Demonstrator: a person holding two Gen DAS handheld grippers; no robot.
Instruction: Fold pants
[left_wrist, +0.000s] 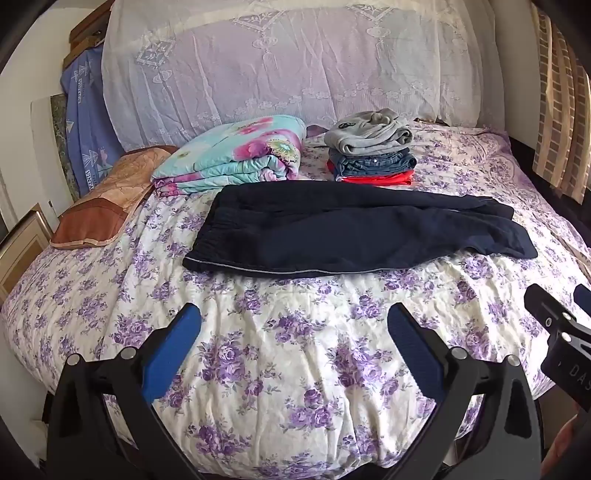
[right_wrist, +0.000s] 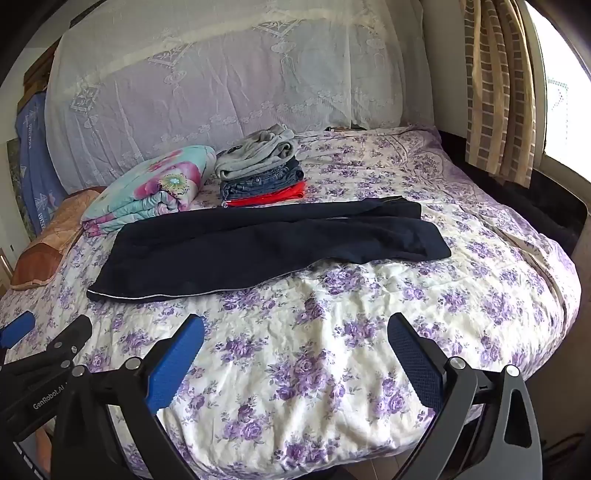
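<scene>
Hovering over near edge of bed (left_wrist: 258, 369), both claws spread wide, holding nothing: left gripper (left_wrist: 295, 332), right gripper (right_wrist: 295, 343). Well short of pants (left_wrist: 351, 236), no contact yet. Dark pants laid flat across middle of bed, already doubled leg on leg, waistband toward left edge, cuffs toward right edge. Risks: pinching floral sheet with fabric, dragging it; catching top layer only, legs sliding apart. Sweeping too far back, knocking stack of clothes (left_wrist: 371, 151) or rolled quilt (left_wrist: 236, 155) just behind pants.

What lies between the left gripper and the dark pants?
Only bare floral bedspread separates the left gripper from the dark pants, in the left wrist view.
</scene>
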